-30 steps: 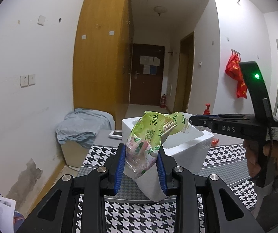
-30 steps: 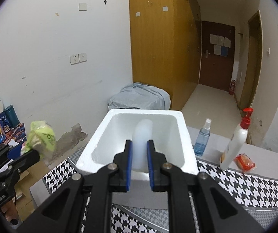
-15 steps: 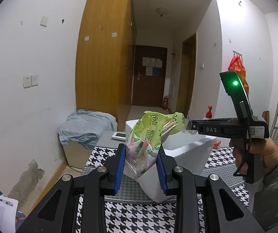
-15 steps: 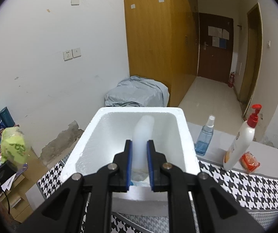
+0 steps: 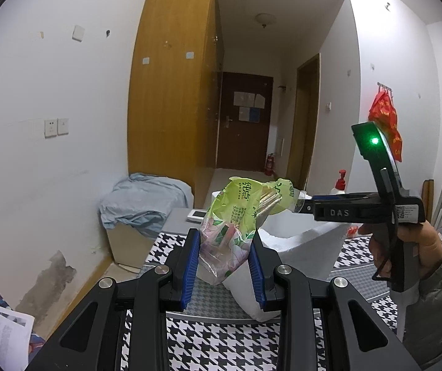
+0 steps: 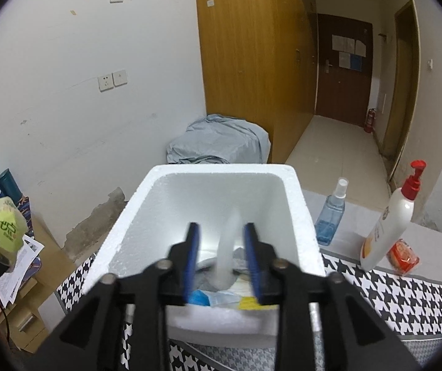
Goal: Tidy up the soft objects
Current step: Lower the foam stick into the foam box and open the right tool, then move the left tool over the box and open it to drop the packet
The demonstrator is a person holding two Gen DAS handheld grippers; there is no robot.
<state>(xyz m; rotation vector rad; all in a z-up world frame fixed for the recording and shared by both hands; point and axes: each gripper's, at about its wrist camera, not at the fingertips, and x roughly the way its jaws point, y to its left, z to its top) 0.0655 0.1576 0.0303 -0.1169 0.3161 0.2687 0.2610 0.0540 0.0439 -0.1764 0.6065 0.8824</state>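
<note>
We keep the left gripper (image 5: 224,261) clamped on the green tissue pack (image 5: 236,213), waiting its turn. Right gripper (image 6: 222,261) over the foam box (image 6: 298,185) at 12 o'clock, jaws opening w/ the pale soft item (image 6: 228,247) blurred btwn them, dropping in.

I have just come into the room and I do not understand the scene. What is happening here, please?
A person is sorting soft things into a white foam box with a hand-held gripper in each hand. The right gripper is over the box with its jaws opening, and a pale translucent item between them is no longer pressed. The left gripper holds a green tissue pack beside the box. That pack is not yet inside.
</note>
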